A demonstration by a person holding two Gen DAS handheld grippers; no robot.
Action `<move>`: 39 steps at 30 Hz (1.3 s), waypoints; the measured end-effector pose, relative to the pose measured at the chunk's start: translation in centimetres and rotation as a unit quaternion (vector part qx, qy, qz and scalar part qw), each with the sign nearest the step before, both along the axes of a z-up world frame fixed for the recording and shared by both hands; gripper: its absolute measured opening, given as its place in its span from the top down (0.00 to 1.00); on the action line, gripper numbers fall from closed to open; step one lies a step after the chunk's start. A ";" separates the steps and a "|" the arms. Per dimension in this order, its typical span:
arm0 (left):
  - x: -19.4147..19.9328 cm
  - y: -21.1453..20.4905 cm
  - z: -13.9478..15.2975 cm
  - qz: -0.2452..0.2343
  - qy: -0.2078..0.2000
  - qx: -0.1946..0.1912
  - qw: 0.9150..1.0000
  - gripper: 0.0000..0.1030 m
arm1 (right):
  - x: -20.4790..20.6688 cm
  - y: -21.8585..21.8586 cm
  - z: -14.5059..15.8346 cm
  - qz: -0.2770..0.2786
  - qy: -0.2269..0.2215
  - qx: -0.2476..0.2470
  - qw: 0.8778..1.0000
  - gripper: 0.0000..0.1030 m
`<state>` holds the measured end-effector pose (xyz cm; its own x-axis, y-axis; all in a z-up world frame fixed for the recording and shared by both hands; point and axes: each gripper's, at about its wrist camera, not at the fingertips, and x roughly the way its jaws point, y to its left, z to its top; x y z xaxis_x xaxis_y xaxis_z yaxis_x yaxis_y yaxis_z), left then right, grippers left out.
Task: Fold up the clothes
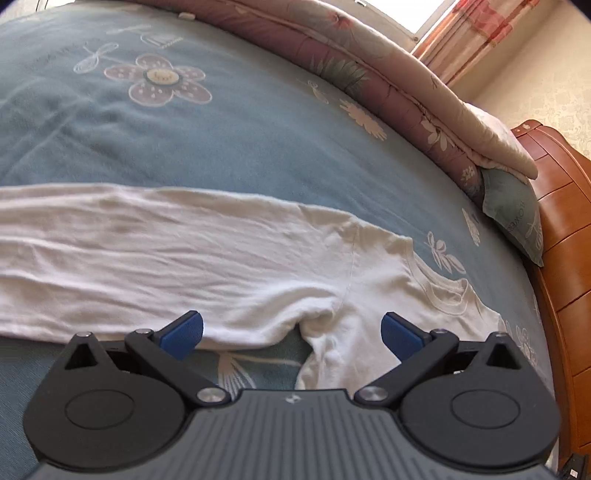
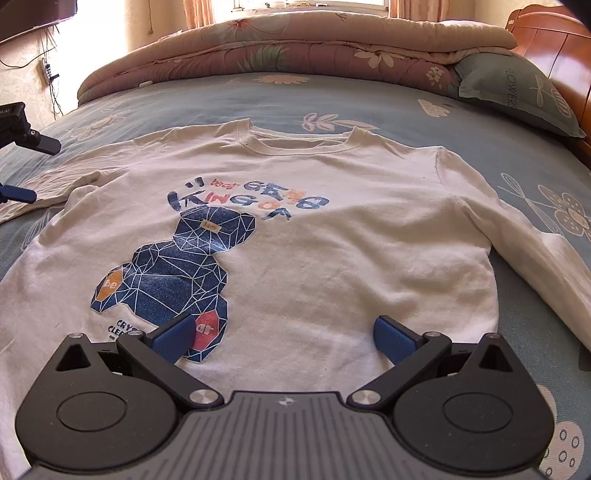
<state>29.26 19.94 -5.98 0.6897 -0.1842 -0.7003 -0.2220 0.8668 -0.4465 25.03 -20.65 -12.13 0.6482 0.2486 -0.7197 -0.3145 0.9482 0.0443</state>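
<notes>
I see the white long-sleeved shirt [image 2: 295, 229] lying flat and face up on the bed, its blue bear print [image 2: 173, 273] in the middle of the chest and its ribbed collar [image 2: 295, 146] toward the rolled quilt. One sleeve [image 2: 535, 266] runs out from the shirt's shoulder and down toward the near edge of the bed; the other sleeve [image 1: 147, 236] stretches sideways away from the shirt's body across the sheet.

My right hand-held gripper [image 2: 284, 338] hovers over the shirt's lower hem, just beside the bottom of the bear print, with its blue pads [image 2: 173, 338] spread wide and nothing between them. My left hand-held gripper [image 1: 291, 334] sits at the shirt's armpit, where the cloth bunches into a small fold; its jaws are also spread apart and hold nothing, and I cannot tell whether the pads touch the cloth.

Beyond the shirt's collar, the blue flowered bedsheet [image 2: 369, 99] runs up to the pinkish floral quilt [image 2: 295, 51], which is folded along the far side of the bed. A grey-green pillow [image 2: 517, 92] lies next to the quilt, against the wooden headboard [image 2: 554, 40]. Behind the quilt, curtains [image 1: 476, 29] hang at a bright window.
</notes>
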 end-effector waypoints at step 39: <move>10.8 -2.8 -0.8 -0.019 0.075 0.082 0.994 0.01 | -0.4 -0.2 0.1 -0.005 0.008 -0.006 1.000 0.00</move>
